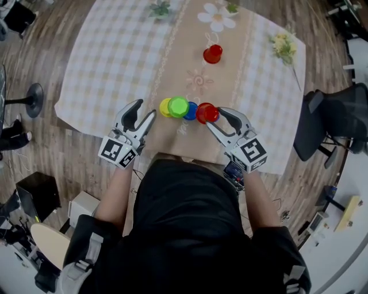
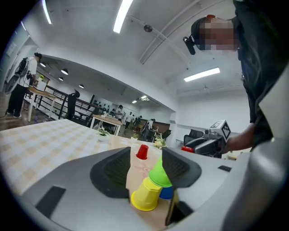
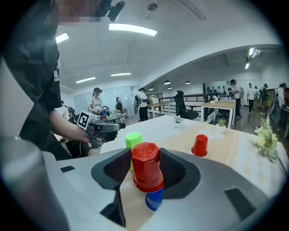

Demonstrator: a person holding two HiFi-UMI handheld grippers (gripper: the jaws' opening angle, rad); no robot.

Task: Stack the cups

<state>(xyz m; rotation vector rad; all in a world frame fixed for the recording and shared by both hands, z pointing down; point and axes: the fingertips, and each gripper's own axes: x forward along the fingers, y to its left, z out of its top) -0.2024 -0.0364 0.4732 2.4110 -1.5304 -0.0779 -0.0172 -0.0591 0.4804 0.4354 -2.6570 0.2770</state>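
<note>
Near the table's front edge a yellow cup (image 1: 165, 107), a green cup (image 1: 178, 106) and a blue cup (image 1: 190, 111) stand close together, upside down. My right gripper (image 1: 215, 119) is shut on a red cup (image 1: 207, 113), also upside down. In the right gripper view this red cup (image 3: 145, 167) sits between the pads just above the blue cup (image 3: 155, 200), with the green cup (image 3: 132, 140) behind it. A second red cup (image 1: 213, 54) stands alone farther back. My left gripper (image 1: 145, 113) is open and empty, left of the yellow cup (image 2: 145, 198).
A checked tablecloth (image 1: 109, 63) with a beige middle strip covers the table. Flower sprigs (image 1: 283, 46) lie at its far right, another sprig (image 1: 160, 8) at the far edge. A black office chair (image 1: 333, 123) stands to the right, a round stand base (image 1: 31, 97) to the left.
</note>
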